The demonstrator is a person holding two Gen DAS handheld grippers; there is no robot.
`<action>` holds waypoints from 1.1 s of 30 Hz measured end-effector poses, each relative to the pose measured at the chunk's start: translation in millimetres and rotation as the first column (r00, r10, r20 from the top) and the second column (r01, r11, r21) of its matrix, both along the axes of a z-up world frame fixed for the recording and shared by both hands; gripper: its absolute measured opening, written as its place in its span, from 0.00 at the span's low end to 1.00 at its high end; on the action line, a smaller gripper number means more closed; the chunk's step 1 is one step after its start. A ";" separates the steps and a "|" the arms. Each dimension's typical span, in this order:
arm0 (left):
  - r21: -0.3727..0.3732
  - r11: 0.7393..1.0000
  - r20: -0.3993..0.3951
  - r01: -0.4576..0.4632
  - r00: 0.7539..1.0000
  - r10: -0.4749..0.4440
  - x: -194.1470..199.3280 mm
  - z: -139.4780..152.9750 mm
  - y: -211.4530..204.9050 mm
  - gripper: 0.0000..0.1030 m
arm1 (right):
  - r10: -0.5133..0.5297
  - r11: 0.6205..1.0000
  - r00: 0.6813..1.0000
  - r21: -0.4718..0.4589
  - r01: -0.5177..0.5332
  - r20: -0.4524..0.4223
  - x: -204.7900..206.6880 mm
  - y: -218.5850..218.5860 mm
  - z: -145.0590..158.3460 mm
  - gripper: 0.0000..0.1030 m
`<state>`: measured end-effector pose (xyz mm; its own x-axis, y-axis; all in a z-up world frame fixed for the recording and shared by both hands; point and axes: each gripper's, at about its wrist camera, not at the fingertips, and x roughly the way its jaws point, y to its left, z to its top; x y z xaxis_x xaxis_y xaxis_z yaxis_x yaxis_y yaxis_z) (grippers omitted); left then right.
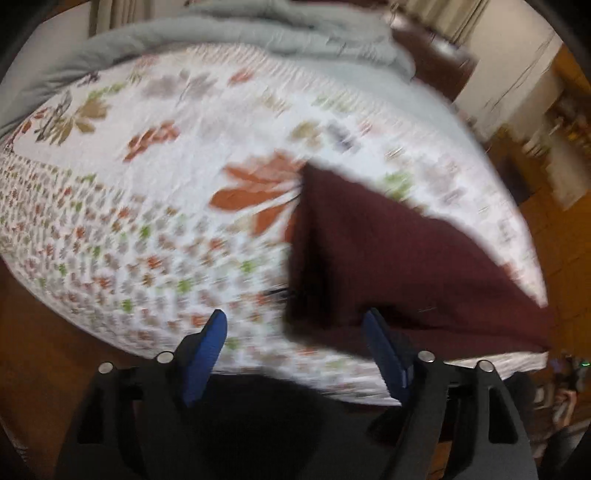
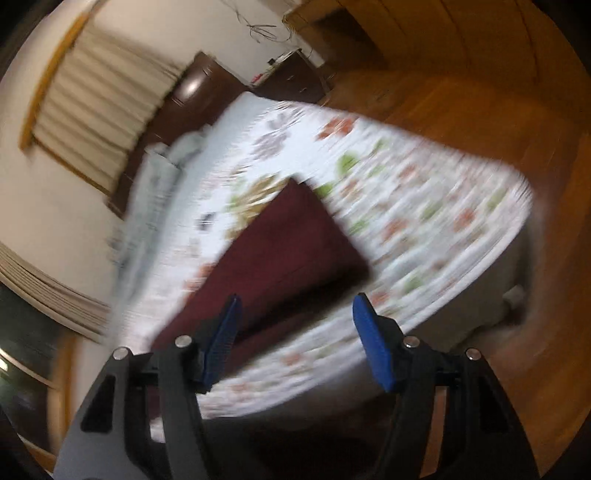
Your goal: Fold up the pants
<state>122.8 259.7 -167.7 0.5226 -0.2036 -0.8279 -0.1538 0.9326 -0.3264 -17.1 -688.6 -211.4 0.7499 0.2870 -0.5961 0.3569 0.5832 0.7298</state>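
Plainly, both pictures are smeared by blur, so fine detail cannot be made out. The dark maroon pants [image 1: 388, 258] are seen lying flat on a bed [image 1: 166, 240] that is covered with a white, leaf-printed spread, near the bed's edge. In the left wrist view the left gripper [image 1: 295, 325] is held above that edge with its jaws spread wide; nothing is pinched between the blue pads [image 1: 207, 354], and the near corner of the pants is seen just beyond the right-hand pad. In the right wrist view the right gripper [image 2: 295, 310] is likewise shown with its jaws parted and nothing clasped, the pants [image 2: 280, 254] being framed past the gap between the fingers. A grey blanket [image 1: 221, 33] is bunched at the far end of the bed, and a wooden floor [image 2: 480, 92] is seen beside it.
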 end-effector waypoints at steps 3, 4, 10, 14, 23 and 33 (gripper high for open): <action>-0.010 0.999 0.070 -0.033 0.997 0.034 -7.3 19.5 -21.2 0.88 | -0.054 0.991 0.998 0.123 0.058 -0.036 22.0 10.3 -21.3 0.61; -0.062 0.997 0.074 -0.041 0.996 0.045 -8.5 20.2 -25.7 0.88 | -0.067 0.988 0.997 0.134 0.073 -0.048 26.8 10.6 -24.9 0.61; -0.309 0.949 -0.008 -0.063 0.998 0.064 13.6 -17.6 -56.7 0.92 | -0.171 0.965 0.984 0.194 0.178 -0.053 40.2 -5.4 -38.6 0.61; -0.276 0.952 -0.080 -0.135 0.990 0.117 36.5 -45.4 -60.5 0.91 | -0.167 0.969 0.985 0.176 0.171 -0.040 43.6 -11.4 -31.5 0.61; -0.335 0.934 -0.093 -0.123 0.991 0.097 57.0 -57.9 -61.0 0.24 | -0.147 0.966 0.987 0.203 0.157 -0.063 58.6 -7.1 -35.3 0.56; -0.446 0.882 -0.029 -0.152 0.987 0.155 45.6 -27.6 -43.7 0.10 | -0.125 0.988 0.991 0.082 0.128 -0.047 72.4 -1.3 -12.2 0.11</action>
